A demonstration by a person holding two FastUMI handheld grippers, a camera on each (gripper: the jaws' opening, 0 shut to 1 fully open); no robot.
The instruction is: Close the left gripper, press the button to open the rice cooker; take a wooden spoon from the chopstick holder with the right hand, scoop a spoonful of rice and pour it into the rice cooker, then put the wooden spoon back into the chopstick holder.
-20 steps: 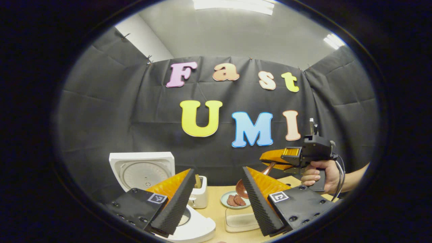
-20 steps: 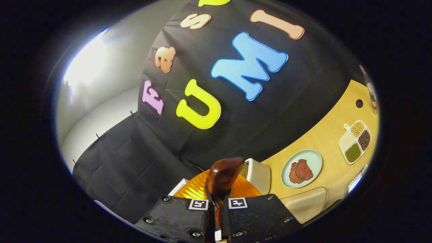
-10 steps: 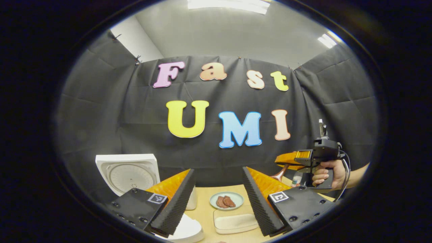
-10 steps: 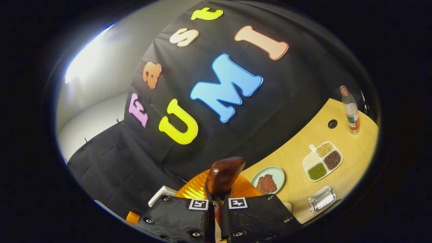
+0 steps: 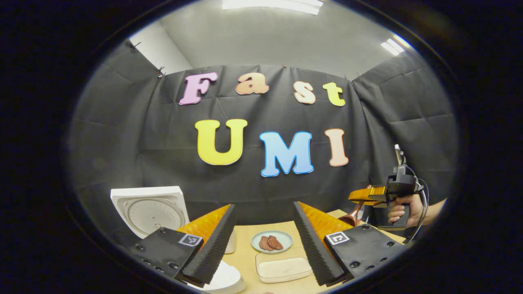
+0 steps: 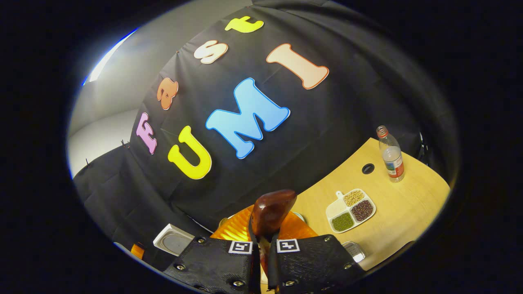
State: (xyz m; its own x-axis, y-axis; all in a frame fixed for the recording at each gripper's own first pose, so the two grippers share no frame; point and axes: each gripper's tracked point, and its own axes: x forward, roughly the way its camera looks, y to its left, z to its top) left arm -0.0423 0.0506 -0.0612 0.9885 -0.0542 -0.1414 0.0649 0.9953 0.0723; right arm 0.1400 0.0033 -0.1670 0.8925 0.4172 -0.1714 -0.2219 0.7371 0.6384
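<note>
In the left gripper view my left gripper [image 5: 263,206] stands open over the table with nothing between its fingers. The white rice cooker [image 5: 149,208] is at the lower left, its lid raised and its base [image 5: 222,279] partly behind my left finger. A white holder [image 5: 231,243] peeks out beside that finger. The rice tub [image 5: 284,267] lies below centre. Far right, a hand [image 5: 402,210] holds my right gripper [image 5: 365,195], and the wooden spoon [image 5: 353,216] hangs from it. In the right gripper view my right gripper [image 6: 261,245] is shut on the spoon [image 6: 271,210].
A pale plate with meat [image 5: 271,241] sits behind the tub. To the right on the wooden table [image 6: 408,204] are a divided dish of beans [image 6: 350,204], a water bottle [image 6: 391,155], a small glass tray [image 6: 353,251] and a cable hole [image 6: 367,168].
My right gripper has carried the spoon rightward, away from the rice cooker, and its view has swung toward the table's right side. My left gripper stays open and has turned slightly.
</note>
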